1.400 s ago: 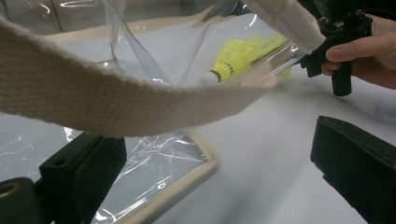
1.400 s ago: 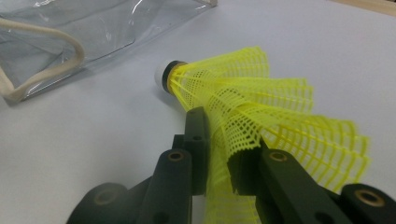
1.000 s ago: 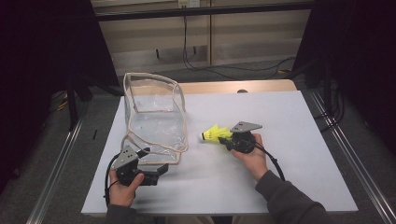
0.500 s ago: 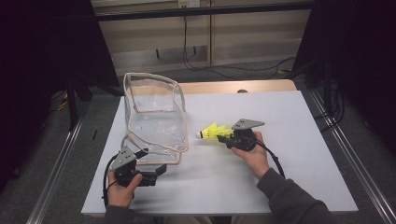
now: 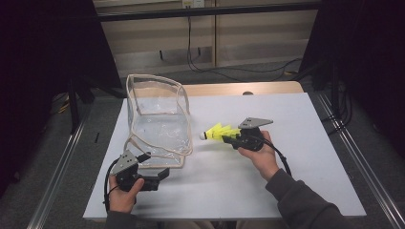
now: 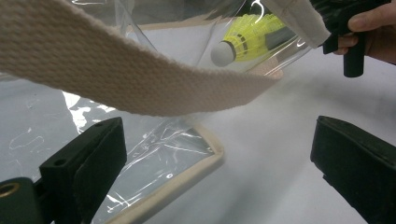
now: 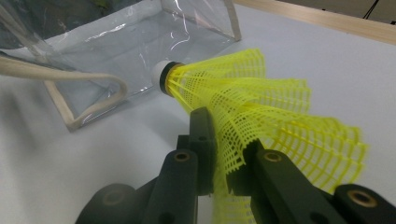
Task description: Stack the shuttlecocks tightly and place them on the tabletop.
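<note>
Right of the table's middle, right gripper (image 5: 235, 139) clamped on the skirt of a yellow mesh shuttlecock (image 5: 218, 132), white cork tip pointing at the clear plastic bag (image 5: 157, 125), a touch nearer it than a second ago. Toward the near left corner, left gripper (image 5: 160, 172) wide apart, unmoved, by the bag's base seam. Bag glossy, boxy, edged in cream woven webbing (image 6: 116, 74), upright on the matte white table (image 5: 305, 157).
</note>
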The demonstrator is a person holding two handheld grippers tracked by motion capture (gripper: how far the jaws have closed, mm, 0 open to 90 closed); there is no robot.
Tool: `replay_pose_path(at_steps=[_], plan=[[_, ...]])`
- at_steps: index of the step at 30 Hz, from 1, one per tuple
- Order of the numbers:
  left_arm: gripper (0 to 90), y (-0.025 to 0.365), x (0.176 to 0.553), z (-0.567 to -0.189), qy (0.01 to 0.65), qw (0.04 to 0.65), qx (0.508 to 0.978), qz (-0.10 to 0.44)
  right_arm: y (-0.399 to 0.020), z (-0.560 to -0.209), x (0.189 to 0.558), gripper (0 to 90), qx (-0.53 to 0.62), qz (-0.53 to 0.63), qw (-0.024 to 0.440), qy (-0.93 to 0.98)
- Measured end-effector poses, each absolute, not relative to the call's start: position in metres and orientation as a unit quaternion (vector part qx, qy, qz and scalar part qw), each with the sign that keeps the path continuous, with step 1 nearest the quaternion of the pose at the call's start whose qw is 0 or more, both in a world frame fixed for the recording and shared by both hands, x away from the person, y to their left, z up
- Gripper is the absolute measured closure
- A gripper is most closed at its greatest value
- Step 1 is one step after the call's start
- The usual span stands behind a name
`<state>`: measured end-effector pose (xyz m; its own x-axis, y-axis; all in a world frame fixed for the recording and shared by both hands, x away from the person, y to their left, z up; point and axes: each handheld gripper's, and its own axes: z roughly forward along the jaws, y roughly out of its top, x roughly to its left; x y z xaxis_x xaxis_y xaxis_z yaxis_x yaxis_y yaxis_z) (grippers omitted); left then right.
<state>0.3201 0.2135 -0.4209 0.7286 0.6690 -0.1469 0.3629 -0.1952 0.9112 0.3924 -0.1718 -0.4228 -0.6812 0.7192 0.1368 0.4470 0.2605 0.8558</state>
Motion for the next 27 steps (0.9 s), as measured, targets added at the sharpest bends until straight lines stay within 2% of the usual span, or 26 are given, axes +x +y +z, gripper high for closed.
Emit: replay_pose_path(at_steps=[27], plan=[[3.6,0.21,0.321,-0.419,0.337,0.538,0.759,0.141,-0.178,-0.385,0.394,82.8,0.339,0.47,0.119,0.806]])
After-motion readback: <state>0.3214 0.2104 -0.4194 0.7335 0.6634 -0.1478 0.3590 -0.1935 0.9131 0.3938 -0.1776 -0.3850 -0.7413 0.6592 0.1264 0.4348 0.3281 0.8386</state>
